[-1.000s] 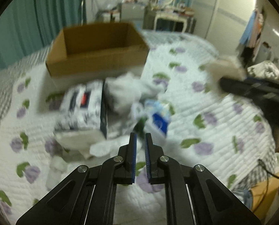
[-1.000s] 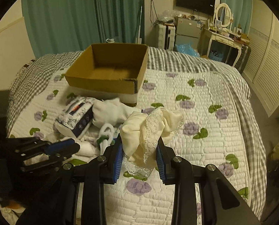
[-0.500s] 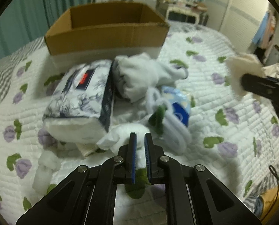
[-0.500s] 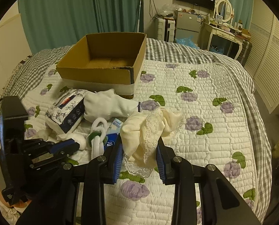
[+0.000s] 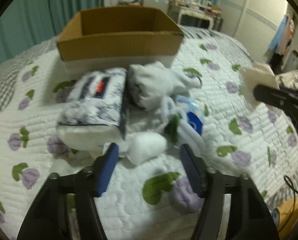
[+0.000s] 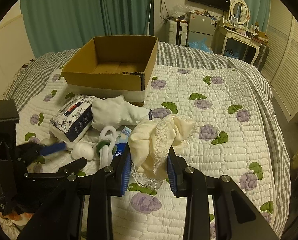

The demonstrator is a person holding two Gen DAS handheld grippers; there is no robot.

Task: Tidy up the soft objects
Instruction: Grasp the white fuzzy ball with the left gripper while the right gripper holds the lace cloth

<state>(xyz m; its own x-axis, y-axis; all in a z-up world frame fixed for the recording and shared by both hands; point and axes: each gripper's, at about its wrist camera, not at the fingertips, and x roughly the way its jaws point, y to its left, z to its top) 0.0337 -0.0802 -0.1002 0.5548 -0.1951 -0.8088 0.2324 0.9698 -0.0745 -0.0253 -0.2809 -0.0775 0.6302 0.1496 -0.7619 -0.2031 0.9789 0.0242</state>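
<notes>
1. The step in hand looks like a pick for the left claw (image 5: 149, 156): its jaws are spread wide, with a small white cotton ball (image 5: 147, 147) lying on the bed (image 5: 239, 92) just ahead of and between the blue pads.

2. The right claw (image 6: 149, 160) is pinching a cream lace cloth (image 6: 159, 138), bunched and held clear of the bed, well short of the cardboard box (image 6: 111, 80).

3. The rest of the pile sits between the claws and the box: a flower-printed tissue pack (image 5: 93, 108), a white sock bundle (image 5: 159, 84), a white fluffy ring toy (image 6: 107, 140) and a blue packet (image 5: 193, 112), all touching or overlapping.

4. The box stands open-topped at the far side of the pile and appears empty.

5. Next, the left claw probably needs to ease forward until the pads flank the cotton ball, then close gently; the right needs to carry the cloth over the box rim and let go.

6. The cotton ball is roundish, its slightly longer axis running across the left wrist view, roughly in line with the claw's opening. The tissue pack's long axis runs away from the left claw toward the box.
</notes>
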